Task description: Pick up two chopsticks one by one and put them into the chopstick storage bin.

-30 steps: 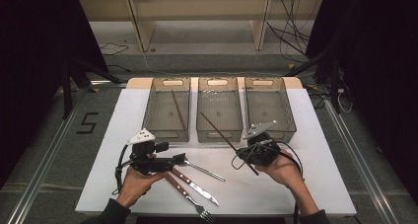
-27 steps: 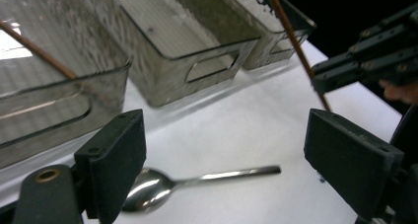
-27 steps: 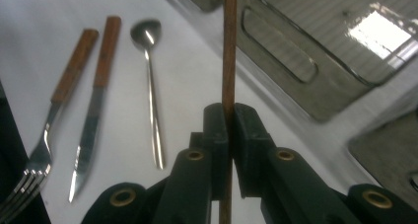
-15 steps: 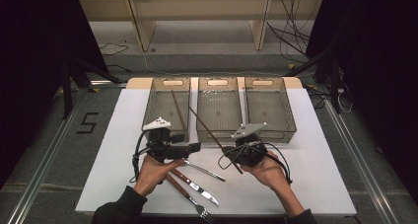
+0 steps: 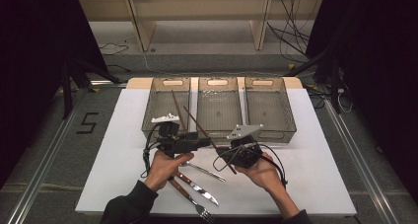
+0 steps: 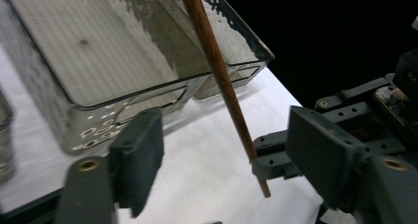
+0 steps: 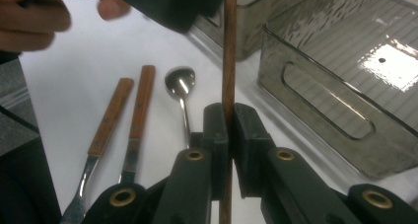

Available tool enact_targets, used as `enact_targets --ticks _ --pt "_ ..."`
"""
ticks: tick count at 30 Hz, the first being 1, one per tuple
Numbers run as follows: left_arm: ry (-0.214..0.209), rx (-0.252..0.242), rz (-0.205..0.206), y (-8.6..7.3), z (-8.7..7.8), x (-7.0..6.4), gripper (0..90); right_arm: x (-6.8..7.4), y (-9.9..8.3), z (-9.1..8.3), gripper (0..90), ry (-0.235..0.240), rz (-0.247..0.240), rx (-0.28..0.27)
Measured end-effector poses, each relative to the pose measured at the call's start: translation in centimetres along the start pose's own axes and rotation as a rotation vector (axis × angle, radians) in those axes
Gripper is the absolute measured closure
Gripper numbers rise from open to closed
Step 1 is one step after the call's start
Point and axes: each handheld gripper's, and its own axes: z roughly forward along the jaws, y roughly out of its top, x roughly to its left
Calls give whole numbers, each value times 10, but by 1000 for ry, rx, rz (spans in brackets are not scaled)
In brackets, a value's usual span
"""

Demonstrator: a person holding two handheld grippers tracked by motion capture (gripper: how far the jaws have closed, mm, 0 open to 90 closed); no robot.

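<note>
My right tongs [image 7: 228, 135] are clamped tight on a chopstick [image 7: 228, 51], their two pads pressed against it from either side near its lower end; in the high view these tongs [image 5: 230, 157] sit above the desk [image 5: 315, 174] with the chopstick [image 5: 199, 126] slanting up and away to the left. My left tongs [image 6: 226, 150] stand wide, and the chopstick [image 6: 217, 71] runs between their jaws, touching neither; in the high view they [image 5: 204, 143] are just left of my right tongs. Below and beside my left tongs on the desk lie a fork [image 5: 190, 202], a knife [image 5: 197, 187] and a spoon [image 5: 204, 170]. Just beyond both tongs stand three clear bins; the left bin [image 5: 155, 110] holds a second chopstick [image 5: 176, 105], then come the middle bin [image 5: 219, 110] and the right bin [image 5: 268, 108].
</note>
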Motion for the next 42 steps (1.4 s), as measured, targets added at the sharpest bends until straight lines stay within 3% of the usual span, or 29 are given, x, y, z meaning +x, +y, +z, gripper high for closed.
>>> enact_targets --ticks 6,11,18,26,30,34,37,42 --pt "-49 3 -15 4 7 0 493 1 2 -1 853 -2 -3 -18" --pt "-66 2 -26 5 9 0 624 1 2 -2 853 -5 -1 -28" --pt "-76 4 -28 5 11 -1 755 3 2 -2 853 -3 2 -41" --pt "-132 13 -48 9 9 1 836 2 1 -1 841 11 6 -60" --pt "-103 7 -24 14 1 4 843 0 0 -5 716 34 15 -78" --pt "-79 -2 -17 22 -10 14 844 -3 -2 -12 600 26 13 -64" --pt "-51 -16 -27 31 -23 25 844 -6 -7 -14 481 11 25 -48" --pt "1 -43 -47 48 -44 48 843 -7 -15 -13 376 -2 36 -13"
